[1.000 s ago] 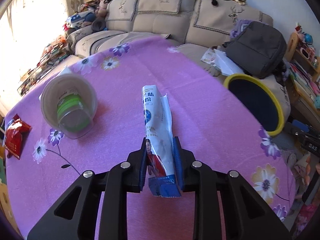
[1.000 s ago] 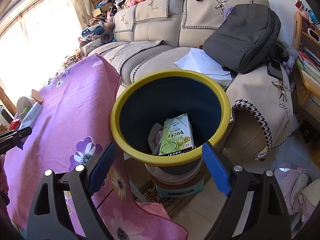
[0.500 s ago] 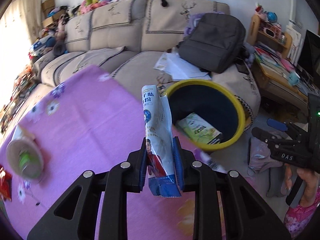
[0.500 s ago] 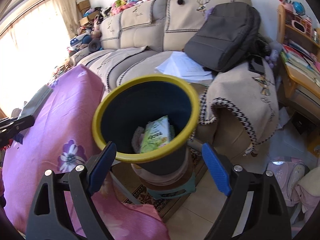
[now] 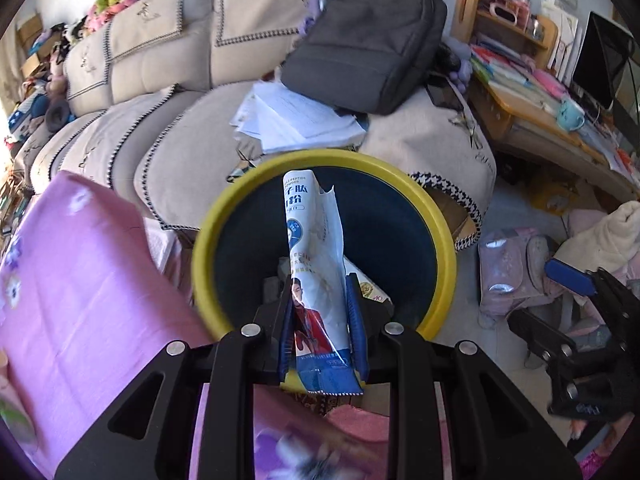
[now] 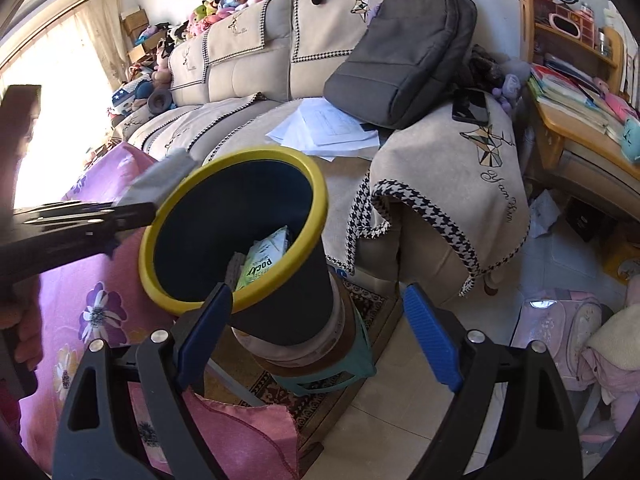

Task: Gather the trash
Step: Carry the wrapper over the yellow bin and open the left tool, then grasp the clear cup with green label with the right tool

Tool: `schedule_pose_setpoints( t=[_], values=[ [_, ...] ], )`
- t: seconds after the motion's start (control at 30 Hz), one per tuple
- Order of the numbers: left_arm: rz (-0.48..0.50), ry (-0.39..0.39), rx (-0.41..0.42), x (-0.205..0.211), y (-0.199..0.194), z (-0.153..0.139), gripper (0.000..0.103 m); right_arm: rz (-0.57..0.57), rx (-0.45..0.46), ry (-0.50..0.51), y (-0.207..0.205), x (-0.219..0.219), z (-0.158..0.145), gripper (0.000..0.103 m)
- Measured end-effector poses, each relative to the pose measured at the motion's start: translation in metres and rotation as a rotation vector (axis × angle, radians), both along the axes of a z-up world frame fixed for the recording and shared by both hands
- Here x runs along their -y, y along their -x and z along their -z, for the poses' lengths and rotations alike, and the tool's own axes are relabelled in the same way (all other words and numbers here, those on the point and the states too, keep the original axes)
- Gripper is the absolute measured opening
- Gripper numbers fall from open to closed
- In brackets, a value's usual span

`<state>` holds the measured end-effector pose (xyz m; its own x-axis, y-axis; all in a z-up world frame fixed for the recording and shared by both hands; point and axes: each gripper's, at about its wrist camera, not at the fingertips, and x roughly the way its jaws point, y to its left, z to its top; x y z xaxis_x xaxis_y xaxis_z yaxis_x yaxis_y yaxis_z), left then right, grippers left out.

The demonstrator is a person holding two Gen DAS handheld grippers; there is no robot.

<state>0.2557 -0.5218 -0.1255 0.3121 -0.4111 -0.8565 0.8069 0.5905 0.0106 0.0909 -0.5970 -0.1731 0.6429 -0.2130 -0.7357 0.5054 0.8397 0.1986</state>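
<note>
Swung from the desk, my left hand-held gripper clamps the wrapper over the bin; right hand-held gripper gapes empty.

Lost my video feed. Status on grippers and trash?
Left gripper shut on white packet, over yellow-rimmed bin. Right gripper open, empty. Nothing blocking the bin mouth.

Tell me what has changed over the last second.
The left gripper carried the white and blue packet from over the pink tablecloth to above the yellow-rimmed bin. Its grip stayed shut; the right gripper stayed open and empty.
</note>
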Motion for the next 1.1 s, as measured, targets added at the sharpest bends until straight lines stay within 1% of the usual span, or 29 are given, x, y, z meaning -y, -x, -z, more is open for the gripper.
schedule_pose_setpoints(
  t=[0.13,0.2,0.23,0.27,0.33,0.4,0.53,0.6,0.7,0.73,0.8,0.87,0.97,1.0,1.03,1.1],
  values=[
    [-0.001,-0.024,-0.019,0.019,-0.007,0.016,0.025,0.007,-0.001,-0.007,0.002,0.006,0.002,0.083],
    [-0.004,-0.034,-0.017,0.025,-0.010,0.021,0.028,0.011,-0.003,-0.009,0.003,0.008,0.003,0.083],
    [-0.007,-0.038,-0.015,0.025,-0.010,0.023,0.037,0.013,-0.005,-0.010,0.004,0.009,0.003,0.083],
    [-0.018,-0.041,-0.010,0.026,-0.012,0.024,0.055,0.014,-0.006,-0.011,0.004,0.009,0.004,0.083],
    [-0.031,-0.030,0.009,0.026,-0.012,0.023,0.071,0.014,-0.005,-0.011,0.005,0.009,0.003,0.083],
    [-0.031,-0.023,0.026,0.021,-0.009,0.019,0.073,0.011,-0.002,-0.011,0.005,0.009,0.003,0.083],
    [-0.040,0.009,0.037,-0.002,0.003,0.001,0.073,-0.002,0.002,-0.012,0.003,0.005,0.002,0.083],
    [-0.052,0.038,0.050,-0.021,0.013,-0.012,0.077,-0.011,0.001,-0.012,0.000,0.001,0.001,0.083],
    [-0.076,0.068,0.079,-0.050,0.027,-0.030,0.079,-0.038,-0.001,-0.006,-0.006,-0.008,-0.001,0.083],
    [-0.088,0.080,0.085,-0.062,0.032,-0.036,0.082,-0.046,-0.002,-0.003,-0.008,-0.012,-0.002,0.083],
    [-0.111,0.096,0.092,-0.085,0.038,-0.045,0.084,-0.063,0.001,0.000,-0.011,-0.019,-0.004,0.083],
    [-0.146,0.115,0.090,-0.111,0.045,-0.054,0.088,-0.083,0.004,0.004,-0.015,-0.029,-0.007,0.083],
    [-0.201,0.152,0.083,-0.156,0.055,-0.064,0.089,-0.128,0.005,0.019,-0.023,-0.047,-0.012,0.083],
    [-0.227,0.164,0.090,-0.173,0.059,-0.067,0.090,-0.146,0.006,0.025,-0.027,-0.054,-0.015,0.083],
    [-0.261,0.180,0.101,-0.194,0.064,-0.071,0.093,-0.162,0.008,0.031,-0.029,-0.061,-0.017,0.083],
    [-0.310,0.195,0.117,-0.227,0.071,-0.075,0.094,-0.199,0.013,0.045,-0.036,-0.075,-0.023,0.083]
  ],
)
